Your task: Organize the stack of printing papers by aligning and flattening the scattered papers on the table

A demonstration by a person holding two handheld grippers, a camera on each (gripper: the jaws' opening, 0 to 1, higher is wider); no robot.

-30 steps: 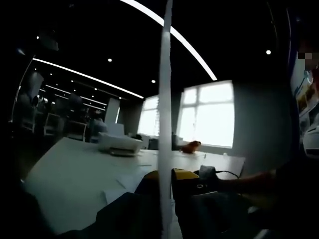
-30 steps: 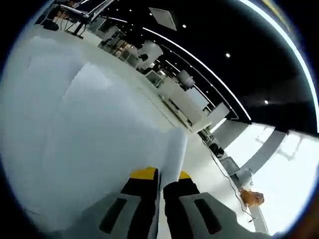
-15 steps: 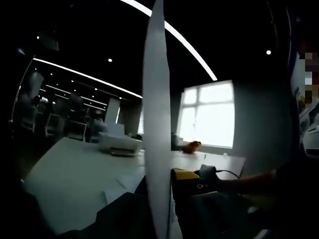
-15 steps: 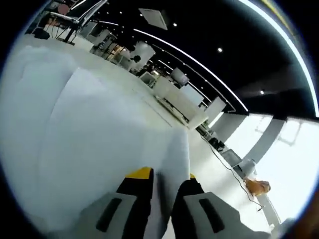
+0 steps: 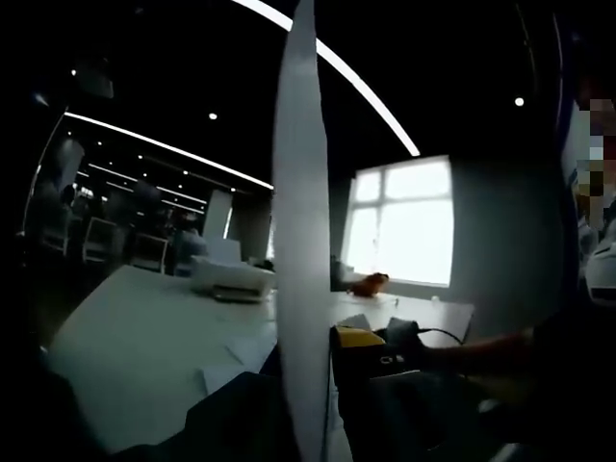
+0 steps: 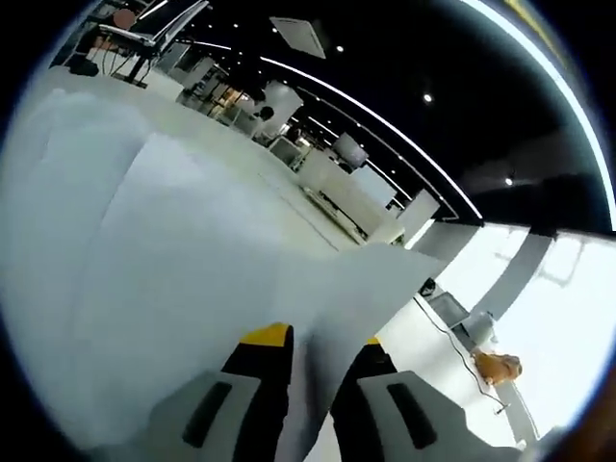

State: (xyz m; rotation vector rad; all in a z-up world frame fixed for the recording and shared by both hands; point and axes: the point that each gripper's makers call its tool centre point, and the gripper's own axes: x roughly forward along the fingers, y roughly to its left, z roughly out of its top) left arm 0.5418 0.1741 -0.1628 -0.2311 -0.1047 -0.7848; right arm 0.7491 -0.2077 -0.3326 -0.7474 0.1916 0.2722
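The right gripper point(image 6: 313, 371) jaws clamped a paper sheet point(image 6: 327, 289) above the counter point(image 6: 115, 221); the left gripper point(image 5: 318, 385) jaws, dark and half-hidden, clamped an edge-on sheet point(image 5: 298, 241)

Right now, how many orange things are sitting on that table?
1: a small orange object at the table's far end, below the window; it also shows in the right gripper view. The held sheet may hide more.

White paper sheet point(image 5: 300, 241) edge-on and upright in left gripper view, same white sheet broad and slightly bowed in right gripper view, more loose papers point(image 5: 245, 351) scattered flat on table point(image 5: 125, 337)
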